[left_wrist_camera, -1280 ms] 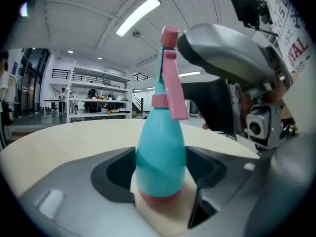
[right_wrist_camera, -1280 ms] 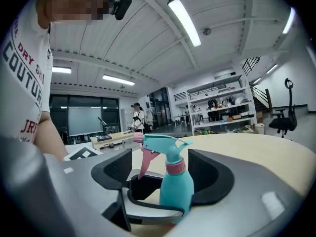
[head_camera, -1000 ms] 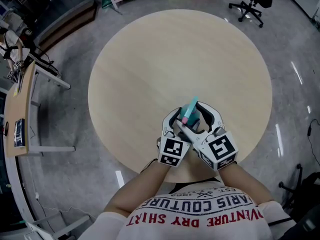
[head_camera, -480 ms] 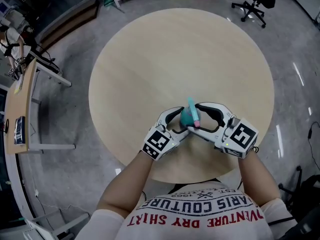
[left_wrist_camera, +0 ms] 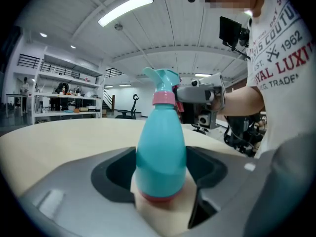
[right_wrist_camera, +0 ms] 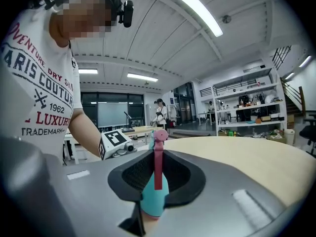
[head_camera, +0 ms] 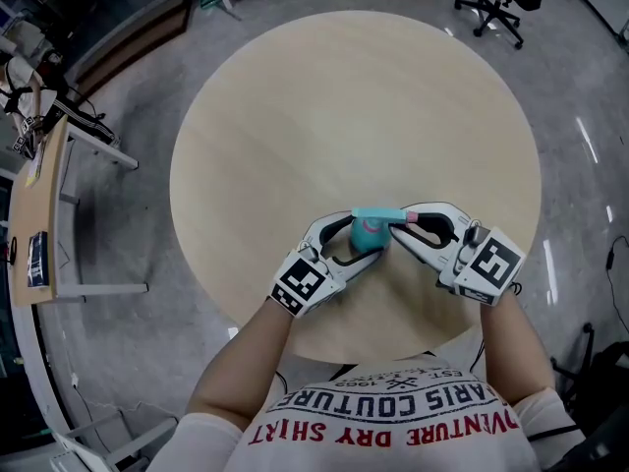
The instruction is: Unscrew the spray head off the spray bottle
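Clamping the teal spray bottle by its body, the left gripper holds it upright at the near side of the round table — and the right gripper, jaws just closing, pinches the spray head.

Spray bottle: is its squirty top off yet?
Not yet. The spray head is on the spray bottle, so nothing is unscrewed. Done: the left claw grips the bottle's body. In hand: the right claw has just closed on the head. Left: twisting it off.
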Motion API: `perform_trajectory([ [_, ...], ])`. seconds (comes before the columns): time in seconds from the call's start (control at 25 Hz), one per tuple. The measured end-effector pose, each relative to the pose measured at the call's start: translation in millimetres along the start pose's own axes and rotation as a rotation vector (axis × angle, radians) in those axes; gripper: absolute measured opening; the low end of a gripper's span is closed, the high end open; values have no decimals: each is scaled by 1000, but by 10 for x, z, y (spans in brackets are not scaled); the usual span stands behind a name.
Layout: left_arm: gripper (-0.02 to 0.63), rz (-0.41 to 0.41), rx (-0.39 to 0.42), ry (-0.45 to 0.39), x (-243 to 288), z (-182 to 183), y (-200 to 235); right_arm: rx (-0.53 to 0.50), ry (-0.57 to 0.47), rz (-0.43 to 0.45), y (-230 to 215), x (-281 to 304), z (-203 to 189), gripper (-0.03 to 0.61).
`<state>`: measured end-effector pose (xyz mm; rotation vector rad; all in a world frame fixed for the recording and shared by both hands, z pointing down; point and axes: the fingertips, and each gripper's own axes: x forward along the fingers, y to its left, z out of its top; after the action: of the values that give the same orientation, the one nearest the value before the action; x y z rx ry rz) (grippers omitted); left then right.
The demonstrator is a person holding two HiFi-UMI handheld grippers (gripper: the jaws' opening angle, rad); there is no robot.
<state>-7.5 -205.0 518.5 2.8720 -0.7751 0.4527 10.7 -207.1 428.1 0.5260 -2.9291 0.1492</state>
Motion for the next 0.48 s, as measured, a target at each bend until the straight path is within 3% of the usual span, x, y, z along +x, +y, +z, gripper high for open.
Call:
perform_trajectory([
  [0.24,313,3,3,3,21,-9,-12,-3,-39,20,51,-44,100,46],
  [0.48,313,22,-3,12,17,-17,8,-19,-109,-6,55,-141,447,46],
])
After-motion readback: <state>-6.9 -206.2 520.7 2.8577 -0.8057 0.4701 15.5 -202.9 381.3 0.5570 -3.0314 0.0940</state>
